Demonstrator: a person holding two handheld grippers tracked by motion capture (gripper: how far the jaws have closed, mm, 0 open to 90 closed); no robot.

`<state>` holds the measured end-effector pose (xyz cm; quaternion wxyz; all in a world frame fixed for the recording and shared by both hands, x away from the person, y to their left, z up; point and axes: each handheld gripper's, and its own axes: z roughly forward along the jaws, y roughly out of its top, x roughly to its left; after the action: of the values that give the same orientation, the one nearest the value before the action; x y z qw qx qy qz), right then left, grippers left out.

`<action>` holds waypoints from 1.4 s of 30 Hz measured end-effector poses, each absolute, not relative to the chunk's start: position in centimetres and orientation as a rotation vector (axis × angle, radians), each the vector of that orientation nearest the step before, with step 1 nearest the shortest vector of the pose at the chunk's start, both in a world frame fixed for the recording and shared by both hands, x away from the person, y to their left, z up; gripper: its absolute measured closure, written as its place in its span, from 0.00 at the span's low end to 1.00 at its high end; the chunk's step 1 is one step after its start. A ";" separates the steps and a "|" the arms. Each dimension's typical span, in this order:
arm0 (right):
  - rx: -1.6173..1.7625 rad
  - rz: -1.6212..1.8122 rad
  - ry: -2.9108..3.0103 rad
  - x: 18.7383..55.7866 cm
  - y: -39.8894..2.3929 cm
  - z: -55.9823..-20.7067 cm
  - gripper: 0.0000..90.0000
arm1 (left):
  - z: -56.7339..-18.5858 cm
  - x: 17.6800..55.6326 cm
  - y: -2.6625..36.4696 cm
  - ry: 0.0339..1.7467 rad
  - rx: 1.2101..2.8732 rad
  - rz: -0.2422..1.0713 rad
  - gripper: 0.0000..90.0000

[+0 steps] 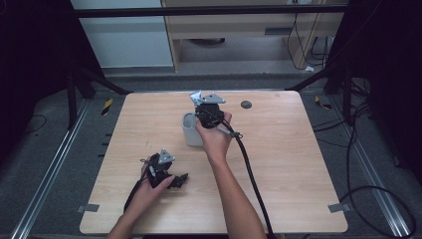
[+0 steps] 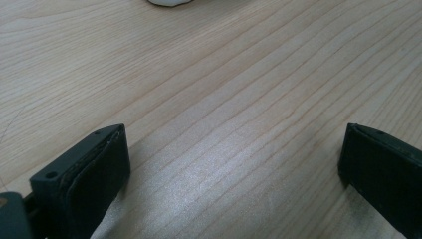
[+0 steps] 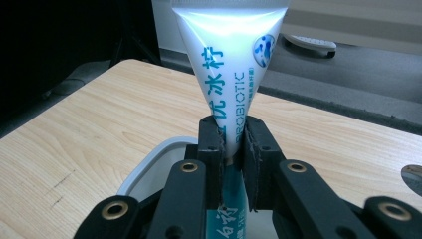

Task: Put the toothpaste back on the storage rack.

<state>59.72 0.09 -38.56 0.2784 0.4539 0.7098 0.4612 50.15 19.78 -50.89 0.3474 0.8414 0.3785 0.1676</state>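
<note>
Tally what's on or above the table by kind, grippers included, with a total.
Grippers: 2 (left gripper, right gripper)
Tubes: 1 (white tube, clamped in the right gripper)
Cups: 1 (grey cup)
Dark round spots on the tabletop: 1 (dark spot)
Total: 5

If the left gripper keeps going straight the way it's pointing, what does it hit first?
Probably the bare wooden table: the open left gripper looks down along it. A white object lies farther ahead, slightly off line, though depth is unclear.

tube (image 3: 230, 74) upright over cup (image 3: 149, 167)
</note>
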 end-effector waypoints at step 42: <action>1.232 1.153 2.009 60.1 0.7 -39.6 0.89 | -50.9 50.2 19.8 0.981 2.183 0.435 0.00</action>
<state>60.15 0.67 -39.58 0.2562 0.4539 0.7402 0.4247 50.15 19.79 -50.89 0.3473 0.8415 0.3784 0.1676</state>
